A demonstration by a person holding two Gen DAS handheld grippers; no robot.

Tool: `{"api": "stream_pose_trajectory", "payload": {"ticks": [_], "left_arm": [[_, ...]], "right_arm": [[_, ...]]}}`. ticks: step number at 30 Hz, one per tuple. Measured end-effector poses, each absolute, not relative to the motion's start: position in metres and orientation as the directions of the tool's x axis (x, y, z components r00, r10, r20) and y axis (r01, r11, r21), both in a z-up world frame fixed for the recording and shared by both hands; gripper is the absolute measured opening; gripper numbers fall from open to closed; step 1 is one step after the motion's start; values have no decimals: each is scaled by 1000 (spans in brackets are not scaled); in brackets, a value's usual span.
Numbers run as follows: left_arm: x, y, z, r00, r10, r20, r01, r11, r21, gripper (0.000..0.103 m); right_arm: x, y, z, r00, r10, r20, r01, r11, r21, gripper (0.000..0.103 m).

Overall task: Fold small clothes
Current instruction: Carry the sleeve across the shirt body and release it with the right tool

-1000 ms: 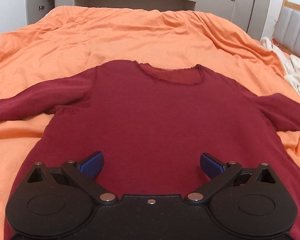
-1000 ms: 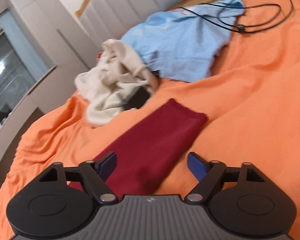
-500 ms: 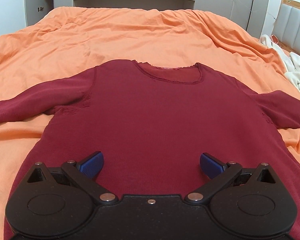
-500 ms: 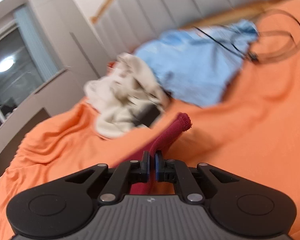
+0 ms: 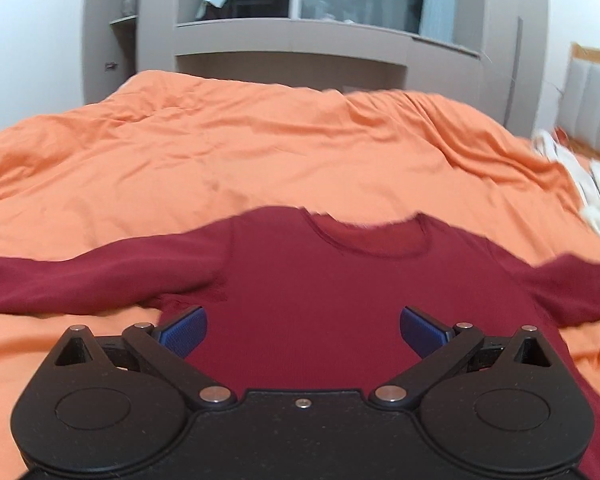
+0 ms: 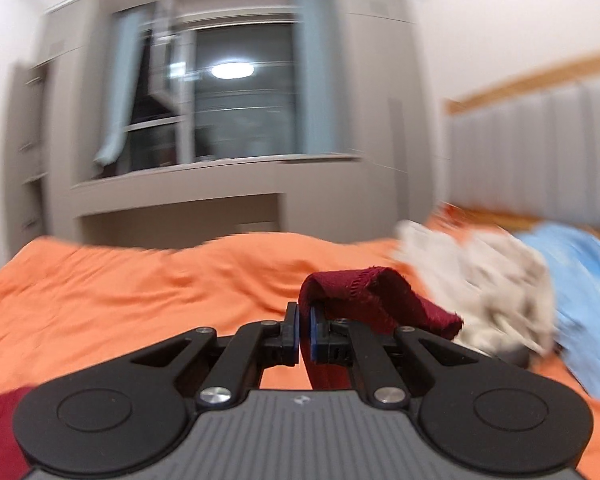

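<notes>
Two grippers are being seen over the bed. Wide free orange duvet (image 5: 228, 160) is lying beyond the maroon shirt (image 5: 320, 292), which is being spread flat with its neckline far. Left gripper (image 5: 302, 330) is being kept with fingers spread wide, nothing between them. Right gripper (image 6: 305, 334) is pinching the shirt's sleeve cuff (image 6: 364, 296), lifted off the duvet. Farther right, cream and blue clothes (image 6: 500, 280) are lying; behind, a grey cabinet wall and window are standing.
</notes>
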State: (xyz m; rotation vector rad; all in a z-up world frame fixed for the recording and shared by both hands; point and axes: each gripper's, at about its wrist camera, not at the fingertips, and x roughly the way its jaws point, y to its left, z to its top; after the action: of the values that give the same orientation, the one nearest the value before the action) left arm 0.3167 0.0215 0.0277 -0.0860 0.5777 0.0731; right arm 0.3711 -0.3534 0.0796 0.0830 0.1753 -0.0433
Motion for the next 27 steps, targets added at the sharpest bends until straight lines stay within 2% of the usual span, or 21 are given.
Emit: {"api": "stream_pose_trajectory", "payload": {"ticks": [7,11,15,22,27], "left_arm": [[313,60,41,850,146,-506,-260,952,-161,102],[305,81,50,859,231,-457,-355,912,-205,102],[298,101,55,856,266,-443,-409,873,-266,102],[292,119,57,846,295,-444,-448,844,-294,102],[291,120,56,847,287,-448,-442,849,-291,102]], "right_arm": [[377,-252,83,950,221,-222,-222,975,21,6],[372,-189,70,908,325,-266,-360,928,-93,6],[362,-134,49,843,408,-351,-493,846,-201,6],[321,-54,-6,768,416,-487,-625,652,-429,6],[290,-20,-47,769,369,-522,-639,474,-606,6]]}}
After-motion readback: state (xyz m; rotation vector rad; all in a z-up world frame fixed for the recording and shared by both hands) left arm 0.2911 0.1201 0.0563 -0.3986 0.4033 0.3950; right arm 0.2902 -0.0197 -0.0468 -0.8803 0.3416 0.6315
